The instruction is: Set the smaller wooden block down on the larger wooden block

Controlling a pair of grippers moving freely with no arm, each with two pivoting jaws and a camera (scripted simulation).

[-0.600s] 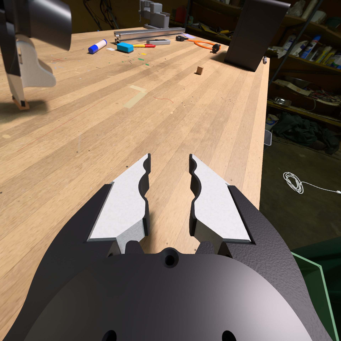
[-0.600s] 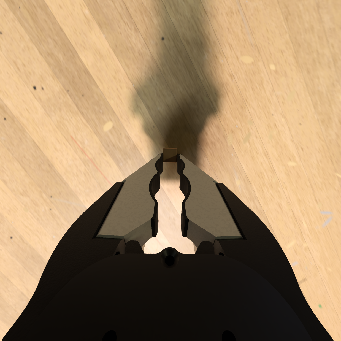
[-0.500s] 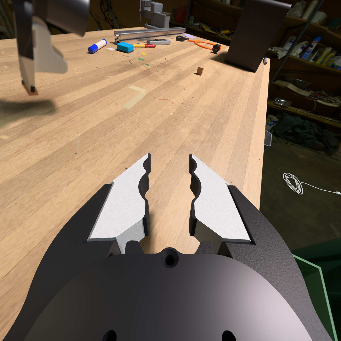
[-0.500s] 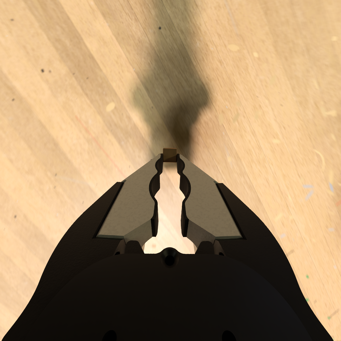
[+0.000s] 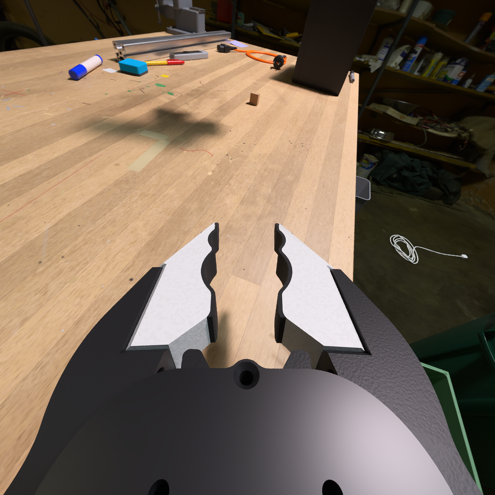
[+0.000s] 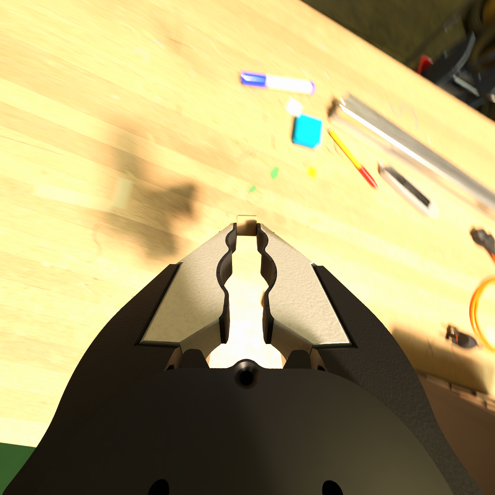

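Across the far part of the tabletop (image 5: 80, 187) we see, from left to right, a blue-capped white marker (image 5: 85, 66), a cyan eraser block (image 5: 133, 66), a red and yellow pen (image 5: 165, 63), a long aluminium rail (image 5: 171, 42), a small grey bar (image 5: 188, 55) and an orange cable loop (image 5: 263, 55) with black plugs. A tall dark box (image 5: 330, 45) stands at the right rear corner, near the larger wooden block (image 5: 254, 98), which sits upright and alone on the planks just in front of it. A broad soft shadow lies on the planks left of that block. Nothing lies between our left claw (image 5: 246, 230) and the block.

Our left claw hovers low over the near right part of the tabletop, pointing along the planks, its fingers spread apart and holding nothing.

Our right claw (image 6: 246, 227) hangs above the tabletop, angled down and tilted, and that view is smeared. It is clenched on the smaller wooden block (image 6: 246, 224), pinched at the very fingertips and clear of the surface. Ahead and to its right lie the marker (image 6: 277, 83), the eraser (image 6: 306, 131), the pen (image 6: 352, 158) and the rail (image 6: 417, 150).

The tabletop is pale strip-laid wood, flecked with paint spots. The fingers (image 5: 184, 289) carry white grainy faces with wavy dark inner edges, set in a matte black body.
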